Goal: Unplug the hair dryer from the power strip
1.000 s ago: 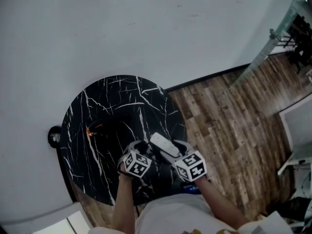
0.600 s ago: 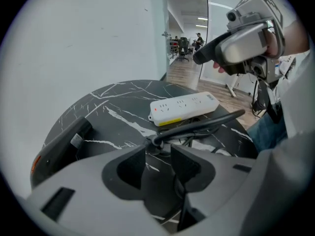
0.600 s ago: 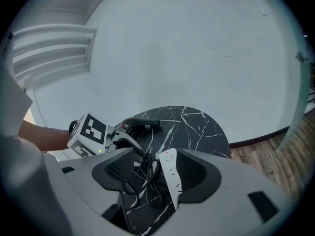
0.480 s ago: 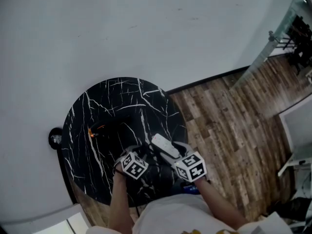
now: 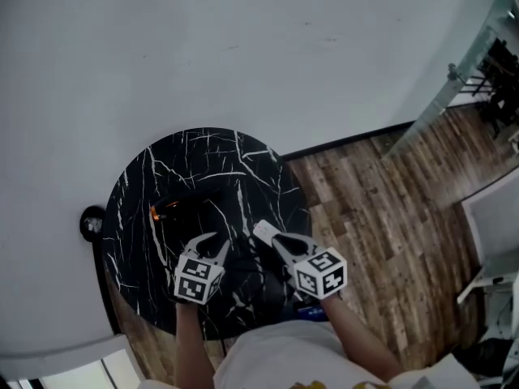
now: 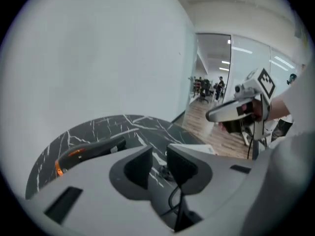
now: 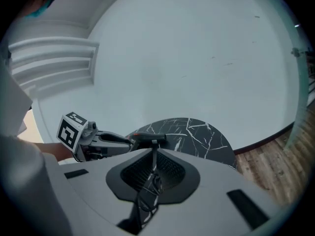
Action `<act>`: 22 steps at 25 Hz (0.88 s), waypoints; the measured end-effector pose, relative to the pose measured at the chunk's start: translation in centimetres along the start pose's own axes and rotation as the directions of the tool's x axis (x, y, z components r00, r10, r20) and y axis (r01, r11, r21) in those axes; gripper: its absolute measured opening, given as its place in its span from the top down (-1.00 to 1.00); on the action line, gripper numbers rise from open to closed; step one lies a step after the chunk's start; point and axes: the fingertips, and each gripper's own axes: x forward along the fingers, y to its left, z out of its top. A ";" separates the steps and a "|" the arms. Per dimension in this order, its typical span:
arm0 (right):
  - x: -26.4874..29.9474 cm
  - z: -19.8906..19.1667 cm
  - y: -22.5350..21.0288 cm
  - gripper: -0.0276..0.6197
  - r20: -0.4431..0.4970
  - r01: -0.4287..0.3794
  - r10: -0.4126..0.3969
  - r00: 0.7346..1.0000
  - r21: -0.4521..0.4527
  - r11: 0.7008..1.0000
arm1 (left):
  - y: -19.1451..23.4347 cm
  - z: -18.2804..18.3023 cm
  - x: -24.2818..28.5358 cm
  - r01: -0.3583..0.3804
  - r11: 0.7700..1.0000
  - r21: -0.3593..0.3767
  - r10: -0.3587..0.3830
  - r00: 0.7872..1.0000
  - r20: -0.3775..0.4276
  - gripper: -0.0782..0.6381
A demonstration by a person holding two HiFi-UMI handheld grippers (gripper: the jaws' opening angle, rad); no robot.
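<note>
Both lifted since last second; left tongs closing, still gapped, gripping nothing; right tongs closing, nearly together; black orange-trimmed hair dryer beyond left tongs, white power strip at right tips; I reckon unplugged

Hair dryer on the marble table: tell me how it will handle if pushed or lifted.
The hair dryer lies flat on its side, so it likely won't tip; pushed, it would probably slide or pivot on the smooth black marble table. Its hard-looking moulded body should lift stiff, as one piece.
</note>
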 end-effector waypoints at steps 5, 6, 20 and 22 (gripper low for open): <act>-1.2 3.3 3.3 0.91 0.121 -0.046 0.059 0.991 -0.109 0.993 | 0.3 5.4 -4.5 -0.124 0.991 0.058 0.109 0.971 0.214 0.78; -1.5 3.9 3.6 0.91 0.142 -0.029 0.047 0.989 -0.121 0.992 | 0.1 6.2 -5.3 -0.119 0.992 0.031 0.107 0.961 0.255 0.78; -4.6 6.1 4.8 0.91 0.224 0.100 -0.057 0.973 -0.187 0.977 | -0.8 8.7 -10.8 -0.072 0.962 -0.264 0.193 0.863 0.467 0.78; -5.2 6.2 4.5 0.91 0.238 0.123 -0.076 0.968 -0.189 0.974 | -1.3 9.2 -11.3 -0.085 0.969 -0.232 0.192 0.847 0.495 0.78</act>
